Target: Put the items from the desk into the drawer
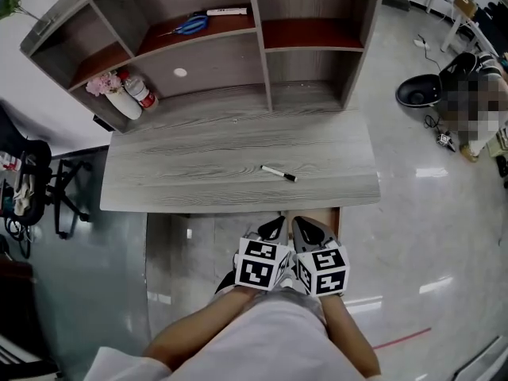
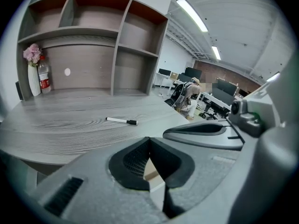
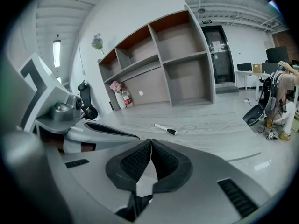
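A white marker with a black cap (image 1: 279,173) lies on the grey wooden desk (image 1: 198,173), towards its front right; it also shows as the marker (image 2: 121,121) and the marker (image 3: 165,129) in the gripper views. Both grippers hang side by side in front of the desk's front edge, below the desktop. My left gripper (image 1: 275,228) is shut and empty, and its jaws meet at the tip of the left gripper (image 2: 149,138). My right gripper (image 1: 302,225) is likewise shut on nothing, its pads pressed together at the right gripper (image 3: 151,141). No open drawer is visible.
A shelf unit (image 1: 262,46) stands on the desk's back; it holds blue scissors (image 1: 189,25) and a white bar (image 1: 226,11). A white vase with pink flowers (image 1: 115,95) and a bottle (image 1: 140,91) stand at the back left. A black office chair (image 1: 32,182) is at left, a person (image 1: 476,109) at far right.
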